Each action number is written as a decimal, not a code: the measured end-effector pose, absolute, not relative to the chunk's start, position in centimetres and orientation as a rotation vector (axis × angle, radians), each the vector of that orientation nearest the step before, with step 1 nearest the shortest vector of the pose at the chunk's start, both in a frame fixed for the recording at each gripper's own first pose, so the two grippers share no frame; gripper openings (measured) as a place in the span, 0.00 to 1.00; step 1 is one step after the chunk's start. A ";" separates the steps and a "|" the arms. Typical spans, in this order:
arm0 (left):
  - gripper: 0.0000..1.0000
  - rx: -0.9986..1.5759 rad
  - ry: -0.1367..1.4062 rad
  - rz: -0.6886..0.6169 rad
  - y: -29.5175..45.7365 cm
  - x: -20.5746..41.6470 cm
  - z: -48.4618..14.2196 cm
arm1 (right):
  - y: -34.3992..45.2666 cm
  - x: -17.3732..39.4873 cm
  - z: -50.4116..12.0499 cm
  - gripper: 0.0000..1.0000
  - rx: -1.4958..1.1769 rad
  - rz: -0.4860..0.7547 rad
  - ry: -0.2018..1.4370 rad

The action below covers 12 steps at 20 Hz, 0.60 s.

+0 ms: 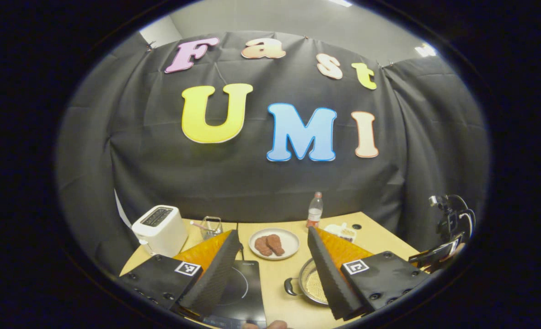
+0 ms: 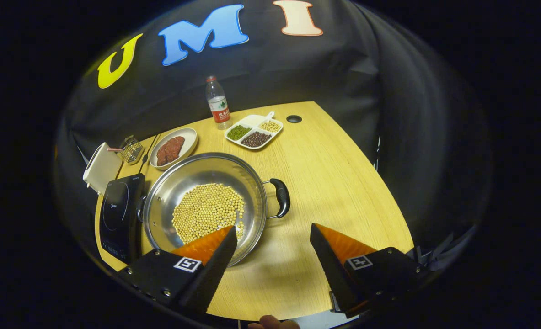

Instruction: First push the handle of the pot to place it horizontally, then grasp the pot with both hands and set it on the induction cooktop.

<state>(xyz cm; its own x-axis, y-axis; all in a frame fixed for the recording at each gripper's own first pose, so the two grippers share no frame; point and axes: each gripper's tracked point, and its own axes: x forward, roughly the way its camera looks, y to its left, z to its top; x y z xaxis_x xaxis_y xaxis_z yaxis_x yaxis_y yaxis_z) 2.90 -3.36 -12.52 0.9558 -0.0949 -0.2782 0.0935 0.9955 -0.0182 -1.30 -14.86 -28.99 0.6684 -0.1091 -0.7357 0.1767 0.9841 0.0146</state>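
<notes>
With both your left gripper and right gripper spread open and holding nothing, the pot of loose beans sits on the desk just right of the induction cooktop, so an uneven lift could spill them.

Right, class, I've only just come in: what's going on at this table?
A person holds a claw in each hand above a wooden table. The right claw hovers open near the steel pot of soybeans, close to its black handle. The left claw is open too, above the induction cooktop. The pot sits on the table beside the cooktop, ungrasped.
</notes>
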 end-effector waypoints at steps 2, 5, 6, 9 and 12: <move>0.97 -0.011 0.319 -0.109 -3.8 2.7 -14.0 | -14.8 -1.6 -27.9 1.00 0.088 -0.172 0.780; 0.95 -0.027 0.382 -0.122 -5.2 2.9 -16.7 | -15.3 -1.4 -27.1 1.00 0.082 -0.172 0.735; 0.97 -0.029 0.402 -0.121 -5.6 3.1 -17.7 | -15.4 -1.1 -27.0 1.00 0.078 -0.165 0.724; 0.97 -0.051 0.480 -0.125 -7.4 4.1 -21.1 | -15.9 0.2 -27.8 1.00 0.076 -0.134 0.721; 0.96 -0.042 0.559 -0.115 -8.9 5.1 -24.9 | -16.4 1.5 -29.5 1.00 0.081 -0.101 0.760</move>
